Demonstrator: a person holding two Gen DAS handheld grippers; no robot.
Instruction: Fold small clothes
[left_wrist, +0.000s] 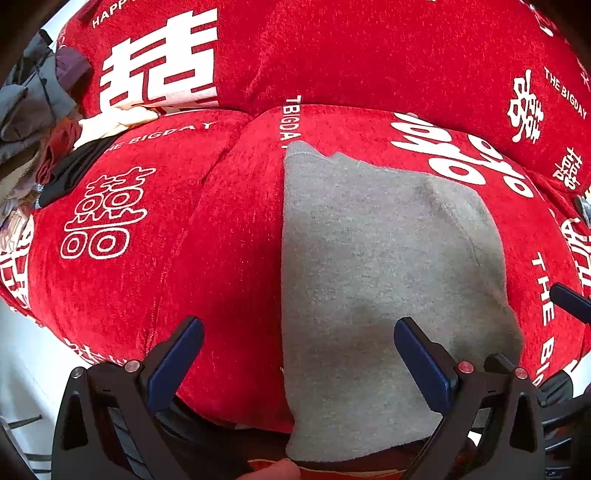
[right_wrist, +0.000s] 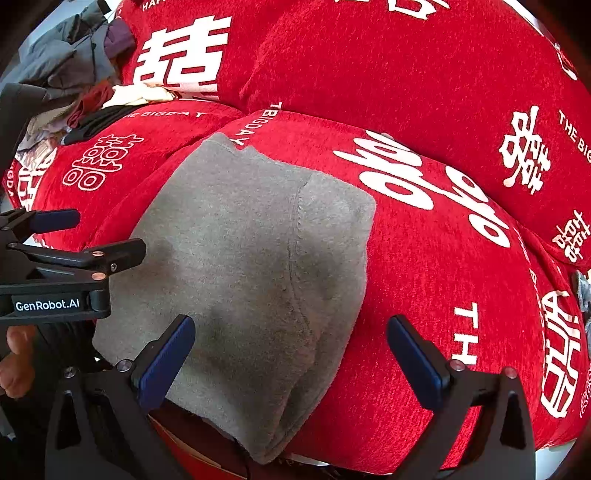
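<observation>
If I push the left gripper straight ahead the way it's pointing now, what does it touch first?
Most likely the grey garment spread on the red cushion. The open left gripper straddles the garment's left edge, so one finger would meet bare cushion instead. Depth is hard to judge through the fisheye.

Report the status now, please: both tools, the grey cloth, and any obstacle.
Left tool open, right tool open, both empty. Grey garment flat on red sofa cushion, near edge overhanging. Clothes pile far left, clear of garment.
</observation>
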